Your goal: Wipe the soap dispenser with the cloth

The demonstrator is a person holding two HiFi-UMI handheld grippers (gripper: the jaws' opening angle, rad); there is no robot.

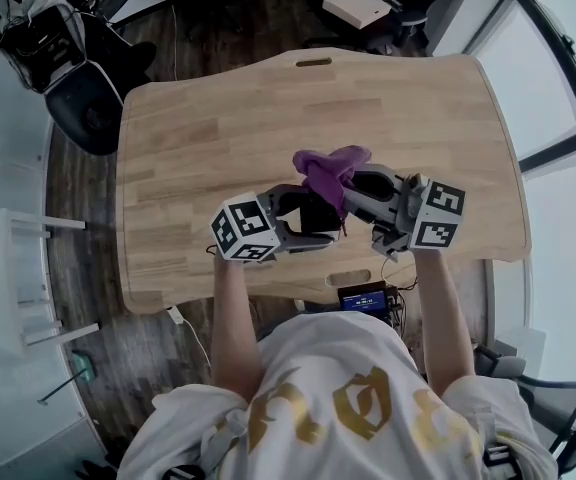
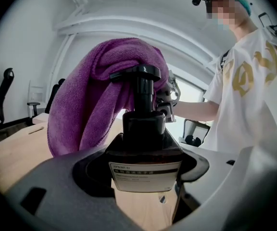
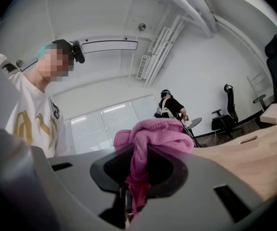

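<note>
The left tool (image 1: 298, 220) is clamped on the soap dispenser (image 2: 145, 143), which is held clear of the desk (image 1: 198, 118). The purple cloth (image 2: 95, 90) drapes over the pump head, pinched in the right tool (image 1: 368, 196). Recommended: hold the bottle steady and draw the cloth around pump, neck and body without loosening the pinch.

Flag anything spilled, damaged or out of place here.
Nothing stands out. The left gripper holds the soap dispenser, the right gripper holds the purple cloth draped over its pump, and the wooden table shows no spill.
</note>
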